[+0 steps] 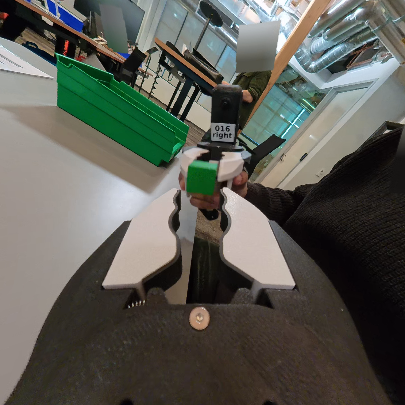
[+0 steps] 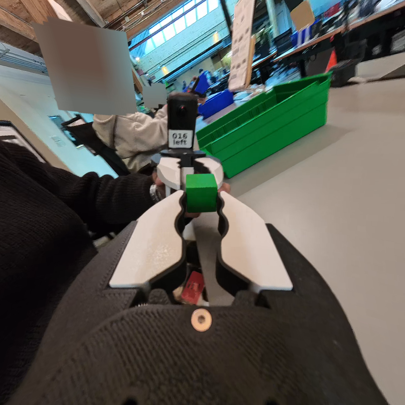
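Observation:
My right gripper (image 2: 201, 195) is shut on a small green cube (image 2: 201, 192), pinched between its white fingertips and held in the air beside the edge of the grey table (image 2: 317, 208). My left gripper (image 1: 201, 192) is open and empty. It points straight at the right gripper (image 1: 206, 173) a short way off, and the green cube (image 1: 200, 179) sits just beyond its tips. In the right wrist view the left gripper (image 2: 189, 173) shows right behind the cube, its jaws apart. Both are hand-held; black knit sleeves show.
A long green plastic bin (image 1: 114, 109) stands on the grey table (image 1: 65, 175) beyond the grippers; it also shows in the right wrist view (image 2: 274, 125). A white sheet (image 1: 19, 65) lies at the far left. People, desks and chairs are in the background.

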A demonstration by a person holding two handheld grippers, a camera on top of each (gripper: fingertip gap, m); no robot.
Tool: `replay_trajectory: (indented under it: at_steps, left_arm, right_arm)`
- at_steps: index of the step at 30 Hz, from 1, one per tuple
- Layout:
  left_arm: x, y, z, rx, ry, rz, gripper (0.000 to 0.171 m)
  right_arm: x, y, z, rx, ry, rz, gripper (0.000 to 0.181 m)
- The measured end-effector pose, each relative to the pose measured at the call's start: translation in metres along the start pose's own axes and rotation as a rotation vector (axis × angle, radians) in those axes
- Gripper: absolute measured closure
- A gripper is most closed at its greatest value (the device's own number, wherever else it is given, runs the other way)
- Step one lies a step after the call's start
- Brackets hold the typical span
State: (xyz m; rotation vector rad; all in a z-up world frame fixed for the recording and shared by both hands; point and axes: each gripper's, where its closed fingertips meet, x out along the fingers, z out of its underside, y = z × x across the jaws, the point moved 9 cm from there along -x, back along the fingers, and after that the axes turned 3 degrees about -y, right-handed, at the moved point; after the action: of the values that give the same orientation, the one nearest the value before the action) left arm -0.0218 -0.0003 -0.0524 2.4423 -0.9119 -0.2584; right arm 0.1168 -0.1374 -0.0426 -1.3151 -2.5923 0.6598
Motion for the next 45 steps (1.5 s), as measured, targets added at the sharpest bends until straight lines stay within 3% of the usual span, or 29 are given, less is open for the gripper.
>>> replay_trajectory:
  at_steps: [4, 7, 11, 16, 21, 24, 27, 31, 45]
  left_arm:
    - [-0.002, -0.002, 0.0, 0.001, 0.003, -0.011, 0.138]
    - [-0.003, -0.005, -0.001, 0.002, 0.005, -0.024, 0.138]
    - [-0.001, -0.009, -0.001, -0.006, 0.0, -0.03, 0.138]
    - [0.007, -0.012, -0.001, -0.017, 0.004, -0.018, 0.138]
    - [0.012, -0.015, 0.006, -0.02, -0.011, -0.068, 0.138]
    - [0.014, -0.017, 0.013, -0.033, 0.0, -0.09, 0.138]
    - [0.017, -0.016, 0.019, -0.102, -0.019, -0.023, 0.138]
    - [0.023, -0.014, 0.024, -0.14, -0.034, 0.005, 0.138]
    - [0.033, -0.007, 0.037, -0.153, -0.064, -0.014, 0.139]
  right_arm:
    - [-0.048, 0.006, -0.039, -0.187, 0.067, 0.179, 0.154]
    - [-0.109, 0.017, -0.079, -0.371, -0.003, 0.376, 0.154]
    - [-0.184, 0.056, -0.117, -0.46, -0.309, 0.555, 0.155]
    - [-0.233, 0.119, -0.121, -0.52, -0.813, 0.63, 0.154]
    - [-0.235, 0.172, -0.095, -0.585, -1.249, 0.559, 0.154]
    - [-0.224, 0.188, -0.08, -0.625, -1.42, 0.472, 0.154]
    - [-0.218, 0.199, -0.07, -0.664, -1.537, 0.378, 0.154]
    - [-0.214, 0.211, -0.07, -0.659, -1.553, 0.309, 0.154]
    - [-0.208, 0.231, -0.073, -0.486, -1.5, 0.273, 0.154]
